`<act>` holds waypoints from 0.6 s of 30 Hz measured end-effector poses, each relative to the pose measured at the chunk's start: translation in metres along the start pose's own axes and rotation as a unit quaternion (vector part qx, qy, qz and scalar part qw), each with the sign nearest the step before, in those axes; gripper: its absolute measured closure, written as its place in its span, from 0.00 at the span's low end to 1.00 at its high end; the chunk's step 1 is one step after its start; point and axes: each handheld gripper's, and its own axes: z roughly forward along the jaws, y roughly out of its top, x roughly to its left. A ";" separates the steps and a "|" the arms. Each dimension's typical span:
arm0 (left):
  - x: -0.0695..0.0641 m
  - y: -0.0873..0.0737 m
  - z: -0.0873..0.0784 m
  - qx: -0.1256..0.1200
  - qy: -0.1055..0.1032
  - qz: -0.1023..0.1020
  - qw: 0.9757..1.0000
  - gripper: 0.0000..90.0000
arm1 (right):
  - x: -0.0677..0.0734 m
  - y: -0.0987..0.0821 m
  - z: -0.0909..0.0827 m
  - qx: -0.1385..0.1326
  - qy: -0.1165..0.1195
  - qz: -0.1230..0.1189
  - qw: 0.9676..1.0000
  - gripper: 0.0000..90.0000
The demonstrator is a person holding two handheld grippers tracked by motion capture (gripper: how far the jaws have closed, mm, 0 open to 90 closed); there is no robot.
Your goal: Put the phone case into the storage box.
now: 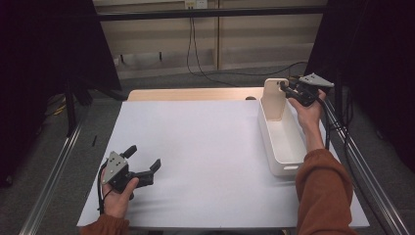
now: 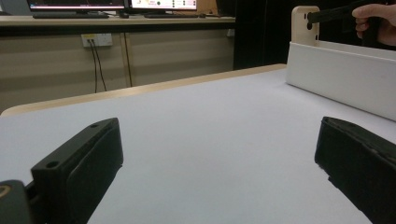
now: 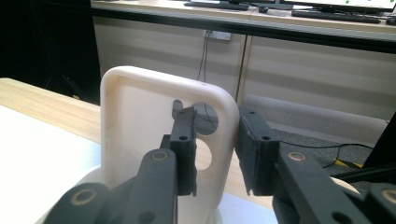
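Observation:
A cream phone case [image 1: 275, 100] stands upright at the far end of a white bin [image 1: 281, 169] on the table's right side. My right gripper [image 1: 284, 87] reaches in at the case's top right corner. In the right gripper view the case [image 3: 135, 130] has its right rim between the jaws of my right gripper [image 3: 217, 130]. One jaw is inside the shell and the other just outside, with a gap showing beside the rim, so it is open. My left gripper [image 1: 144, 156] rests low over the table at the front left, open, with nothing between its fingers [image 2: 84, 158].
A pale sheet [image 1: 195, 147] covers the table, with a wooden strip [image 1: 191, 94] along its far edge. Metal rails [image 1: 54, 171] run down both sides and dark curtains hang beyond them. From the left gripper view the bin's long wall [image 2: 336, 70] and the case [image 2: 304, 25] lie ahead on the right.

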 end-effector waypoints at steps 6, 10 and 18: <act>-0.001 0.000 0.000 -0.001 -0.001 -0.005 1.000 0.01 | 0.000 0.001 0.001 0.000 -0.003 0.002 1.000 0.72; 0.001 0.000 0.000 0.001 0.000 0.002 1.000 0.01 | 0.000 0.000 0.001 0.001 -0.003 0.002 1.000 0.70; 0.000 0.000 0.000 0.001 -0.001 0.001 1.000 0.01 | 0.000 -0.001 0.000 0.000 -0.005 0.005 1.000 0.62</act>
